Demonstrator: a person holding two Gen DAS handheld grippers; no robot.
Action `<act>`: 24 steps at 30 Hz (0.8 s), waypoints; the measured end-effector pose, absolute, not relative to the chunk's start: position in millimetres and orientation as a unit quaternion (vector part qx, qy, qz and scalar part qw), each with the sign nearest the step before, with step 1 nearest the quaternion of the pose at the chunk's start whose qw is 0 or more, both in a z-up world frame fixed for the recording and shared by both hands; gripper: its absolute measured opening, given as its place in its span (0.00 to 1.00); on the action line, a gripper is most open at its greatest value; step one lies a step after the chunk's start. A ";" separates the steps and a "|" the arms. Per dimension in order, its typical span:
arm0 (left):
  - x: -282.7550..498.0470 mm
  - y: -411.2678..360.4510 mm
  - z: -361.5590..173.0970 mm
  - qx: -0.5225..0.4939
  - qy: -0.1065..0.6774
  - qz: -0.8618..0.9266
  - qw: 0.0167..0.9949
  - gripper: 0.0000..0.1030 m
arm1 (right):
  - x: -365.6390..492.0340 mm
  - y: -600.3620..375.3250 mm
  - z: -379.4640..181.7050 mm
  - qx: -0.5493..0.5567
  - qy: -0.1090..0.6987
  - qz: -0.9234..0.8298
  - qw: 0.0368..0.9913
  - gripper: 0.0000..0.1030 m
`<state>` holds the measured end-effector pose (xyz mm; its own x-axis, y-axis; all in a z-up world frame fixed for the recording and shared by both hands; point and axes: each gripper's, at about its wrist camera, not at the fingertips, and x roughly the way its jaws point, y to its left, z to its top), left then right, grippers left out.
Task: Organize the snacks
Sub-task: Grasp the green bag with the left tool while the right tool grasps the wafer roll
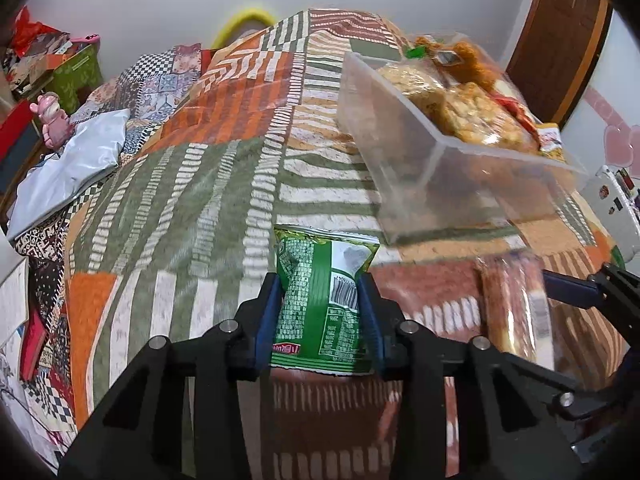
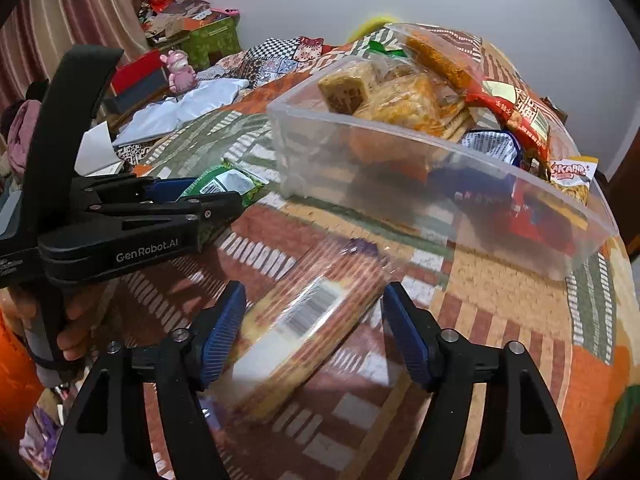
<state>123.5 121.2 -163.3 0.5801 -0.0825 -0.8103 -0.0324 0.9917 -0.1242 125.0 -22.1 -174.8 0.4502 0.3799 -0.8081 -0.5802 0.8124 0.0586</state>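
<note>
My left gripper (image 1: 322,292) is shut on a green snack packet (image 1: 320,312), and its blue pads pinch the packet's sides just above the patchwork quilt. In the right wrist view the same left gripper (image 2: 212,194) holds that green packet (image 2: 230,180) to the left of the clear plastic bin (image 2: 360,160). The bin (image 1: 400,184) stands on the quilt and holds several wrapped snacks. My right gripper (image 2: 314,286) is open, with a long clear-wrapped biscuit pack (image 2: 304,316) lying on the quilt between its fingers. That pack (image 1: 516,304) also shows at the right of the left wrist view.
The patchwork quilt (image 1: 192,208) covers the whole bed. At the far left are a white bag (image 1: 72,168), a pink figurine (image 2: 180,70) and a green box (image 2: 212,42). A person's hand (image 2: 72,336) grips the left tool's handle. A wall lies behind the bed.
</note>
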 end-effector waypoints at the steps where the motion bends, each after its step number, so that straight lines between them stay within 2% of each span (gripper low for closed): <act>1: 120.5 120.2 -162.7 -0.063 0.457 -0.015 0.887 0.37 | 122.3 -20.2 -175.4 -0.117 0.441 0.282 0.844 0.69; 6: 98.1 117.0 -160.1 -0.058 0.449 -0.013 0.892 0.37 | 118.4 -13.8 -184.8 -0.114 0.453 0.284 0.838 0.70; 7: 94.8 117.4 -159.8 -0.057 0.447 -0.011 0.892 0.34 | 119.8 -14.7 -184.9 -0.111 0.453 0.283 0.838 0.70; 9: 87.1 118.3 -158.7 -0.060 0.444 -0.005 0.894 0.34 | 121.5 -18.1 -184.6 -0.101 0.449 0.277 0.843 0.67; 17: 72.5 116.7 -151.0 -0.077 0.434 -0.013 0.897 0.32 | 121.8 -35.2 -181.6 -0.089 0.441 0.275 0.849 0.46; 24: 63.3 102.0 -138.4 -0.078 0.422 -0.023 0.903 0.31 | 118.3 -58.0 -175.9 -0.070 0.438 0.276 0.852 0.40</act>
